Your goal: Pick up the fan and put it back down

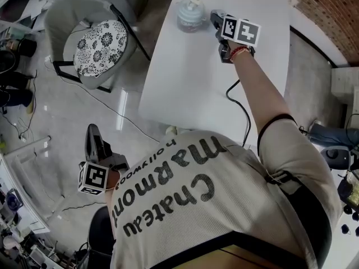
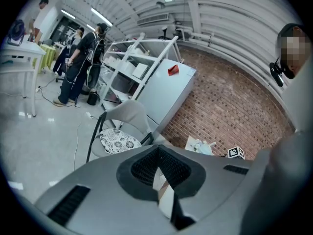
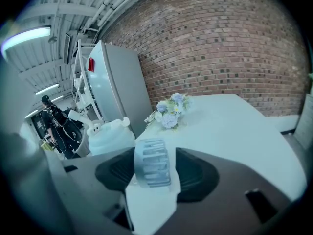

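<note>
Left gripper (image 2: 160, 181): low by the floor, jaws pinched together, nothing in them
Right gripper (image 3: 152, 173): out over the table (image 1: 190, 88), clamped on the fan (image 3: 152, 160)
Fan: upright between those jaws, just above the tabletop

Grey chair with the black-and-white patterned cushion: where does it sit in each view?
Head view: grey cushioned chair, upper left, beside the white table.
Left gripper view: the chair, left of centre.
Right gripper view: not in it.
Shared landmark: red brick wall.
</note>
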The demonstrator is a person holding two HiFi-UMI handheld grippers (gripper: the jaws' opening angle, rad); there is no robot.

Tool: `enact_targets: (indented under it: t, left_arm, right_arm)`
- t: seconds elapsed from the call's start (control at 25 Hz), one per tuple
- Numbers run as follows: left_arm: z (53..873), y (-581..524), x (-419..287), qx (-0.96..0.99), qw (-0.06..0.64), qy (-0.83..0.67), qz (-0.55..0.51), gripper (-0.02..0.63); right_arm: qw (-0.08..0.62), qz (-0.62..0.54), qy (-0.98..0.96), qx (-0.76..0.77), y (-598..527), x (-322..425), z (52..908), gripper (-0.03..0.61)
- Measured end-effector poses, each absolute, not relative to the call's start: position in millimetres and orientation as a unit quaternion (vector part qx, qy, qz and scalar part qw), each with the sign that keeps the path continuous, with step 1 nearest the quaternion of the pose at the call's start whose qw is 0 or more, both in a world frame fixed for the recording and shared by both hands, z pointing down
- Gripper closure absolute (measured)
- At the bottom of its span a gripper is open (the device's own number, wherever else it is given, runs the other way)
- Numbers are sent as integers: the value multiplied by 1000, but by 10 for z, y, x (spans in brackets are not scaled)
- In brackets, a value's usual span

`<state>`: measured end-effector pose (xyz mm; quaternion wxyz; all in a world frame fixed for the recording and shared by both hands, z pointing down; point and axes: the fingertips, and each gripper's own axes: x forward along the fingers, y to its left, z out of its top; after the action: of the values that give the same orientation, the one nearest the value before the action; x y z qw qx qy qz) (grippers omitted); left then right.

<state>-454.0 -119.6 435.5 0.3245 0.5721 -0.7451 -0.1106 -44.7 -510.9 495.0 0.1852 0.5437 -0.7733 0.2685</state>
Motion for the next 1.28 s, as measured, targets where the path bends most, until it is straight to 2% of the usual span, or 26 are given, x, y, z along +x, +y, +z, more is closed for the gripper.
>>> enact_targets:
  t: [0.36,1.28]
  left_arm:
    - [4368,-1163,-4574,570,325,-746,-110,612]
    - [4257,-1147,-4730,586,310,-737,-128,612]
  right_arm:
    - [182,272,-773,544,-5102,-462,4944,295]
    - [165,257,-768,564,-4955,-461,4661,278]
